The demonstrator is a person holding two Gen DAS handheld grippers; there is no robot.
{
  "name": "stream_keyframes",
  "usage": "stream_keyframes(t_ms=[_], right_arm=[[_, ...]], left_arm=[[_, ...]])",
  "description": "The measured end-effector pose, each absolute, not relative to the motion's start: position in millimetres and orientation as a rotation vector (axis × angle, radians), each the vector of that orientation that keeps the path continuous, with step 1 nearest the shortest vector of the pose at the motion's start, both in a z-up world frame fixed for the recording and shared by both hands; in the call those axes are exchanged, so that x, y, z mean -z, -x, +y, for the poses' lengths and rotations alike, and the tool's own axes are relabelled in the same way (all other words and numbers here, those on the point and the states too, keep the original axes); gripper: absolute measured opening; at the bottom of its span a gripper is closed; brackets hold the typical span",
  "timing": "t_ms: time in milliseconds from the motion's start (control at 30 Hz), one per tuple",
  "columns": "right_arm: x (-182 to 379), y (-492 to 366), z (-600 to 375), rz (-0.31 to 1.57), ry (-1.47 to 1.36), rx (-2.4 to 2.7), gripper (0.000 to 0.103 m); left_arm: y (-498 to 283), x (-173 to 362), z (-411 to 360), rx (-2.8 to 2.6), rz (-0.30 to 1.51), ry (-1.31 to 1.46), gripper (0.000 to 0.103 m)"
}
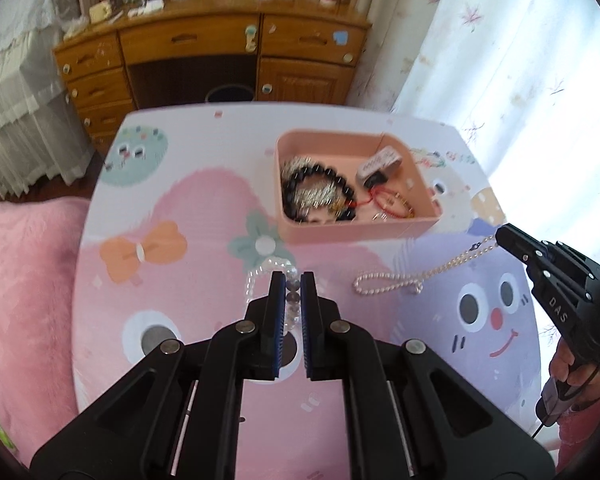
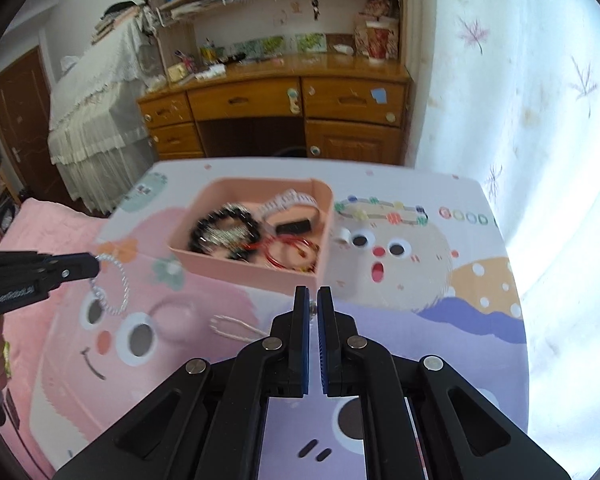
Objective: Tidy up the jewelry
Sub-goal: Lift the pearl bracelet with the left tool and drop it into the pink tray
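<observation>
Pearl beads sit pinched in both closed grippers: your left gripper clamps a clear bead bracelet, your right gripper the pearl chain's clasp end. Lift each clear before swinging to the pink tray at upper centre. Its near wall and the black bead bracelet inside could snag trailing loops.

The left tongs reach forward with their blue-padded jaws drawn nearly together, pinching something between the tips. The right tongs are likewise almost closed, clamped at the very tips. In the left wrist view, the right tongs enter from the right side, with the person's right hand wrapped around the handle.
</observation>
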State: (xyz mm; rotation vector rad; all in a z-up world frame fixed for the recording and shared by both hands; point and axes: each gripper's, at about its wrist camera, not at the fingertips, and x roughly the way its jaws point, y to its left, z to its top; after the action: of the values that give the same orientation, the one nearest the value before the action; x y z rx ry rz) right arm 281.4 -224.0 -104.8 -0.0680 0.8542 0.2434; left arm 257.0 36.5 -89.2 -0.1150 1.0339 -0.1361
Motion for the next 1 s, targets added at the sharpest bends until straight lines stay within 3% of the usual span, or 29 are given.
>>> stream_keyframes(t_ms=[267,633,1000], right_arm=[[39.0,-288.0,-217.1,0.785,0.067,-0.303,0.003],[-47.2,-316.5,-220.5,0.645,0.021,-0.329,0.003],[-75.4,-340.4,-207.0,0.603,0.005,-0.439,0.003]], left_arm=[[-271.9,41.4,17.2,0.196,1.021,0.042,0.005],[-302.5,-21.5,-5.3,0.278,0.857,0.037,0.005],[-335.8,-18.5,-20.2,0.315,0.814,0.069,0.005]])
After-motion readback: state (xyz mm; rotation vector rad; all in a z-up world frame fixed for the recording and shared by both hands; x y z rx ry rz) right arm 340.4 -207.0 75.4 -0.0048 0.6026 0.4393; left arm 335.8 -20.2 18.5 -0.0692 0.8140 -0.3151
